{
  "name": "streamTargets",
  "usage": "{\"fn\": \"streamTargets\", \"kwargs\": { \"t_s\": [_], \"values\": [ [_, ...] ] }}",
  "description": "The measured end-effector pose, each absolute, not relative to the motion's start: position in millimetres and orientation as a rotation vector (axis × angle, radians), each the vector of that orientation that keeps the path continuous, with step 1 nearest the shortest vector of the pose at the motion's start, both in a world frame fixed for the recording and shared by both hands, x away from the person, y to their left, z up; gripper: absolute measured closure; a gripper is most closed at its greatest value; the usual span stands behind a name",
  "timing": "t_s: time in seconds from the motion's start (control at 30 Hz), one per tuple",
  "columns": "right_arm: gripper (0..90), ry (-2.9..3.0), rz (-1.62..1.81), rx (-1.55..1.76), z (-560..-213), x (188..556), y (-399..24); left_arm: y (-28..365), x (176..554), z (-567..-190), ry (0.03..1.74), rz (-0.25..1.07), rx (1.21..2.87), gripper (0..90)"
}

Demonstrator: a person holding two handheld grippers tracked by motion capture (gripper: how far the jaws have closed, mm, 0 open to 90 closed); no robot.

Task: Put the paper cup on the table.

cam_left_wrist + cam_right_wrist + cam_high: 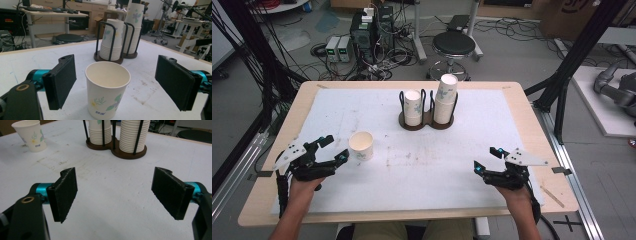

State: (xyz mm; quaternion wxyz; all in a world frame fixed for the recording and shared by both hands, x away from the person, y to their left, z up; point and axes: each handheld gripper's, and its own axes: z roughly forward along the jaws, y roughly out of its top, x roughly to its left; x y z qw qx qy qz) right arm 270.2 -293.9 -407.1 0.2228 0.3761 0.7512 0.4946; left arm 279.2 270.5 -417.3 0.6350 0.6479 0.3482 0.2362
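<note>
**Loose paper cup between wide-open left jaws**

Left gripper (334, 148), lower left of the high view — jaws spread wide, pads clear of the paper cup (107, 91), which stands upright and empty between them, lower centre of the left gripper view. Likely very light and thin-walled, crushes easily — take it mid-wall below the rim, gentle squeeze. Right gripper (484, 159), lower right, also open, nothing between its jaws. Farther back, centre of the white mat (462, 165): cup holder (426, 120) with two cup stacks (445, 102).
</note>
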Motion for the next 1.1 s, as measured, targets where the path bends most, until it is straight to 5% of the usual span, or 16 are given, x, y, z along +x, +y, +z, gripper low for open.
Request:
{"fn": "streamTargets", "kwargs": {
  "t_s": [1.1],
  "values": [
    [21.5,2.062,1.353,1.032,-404.8,264.7,-291.1,273.4,273.9,-417.1,0.802,0.572,1.473,17.9]
  ]
}}
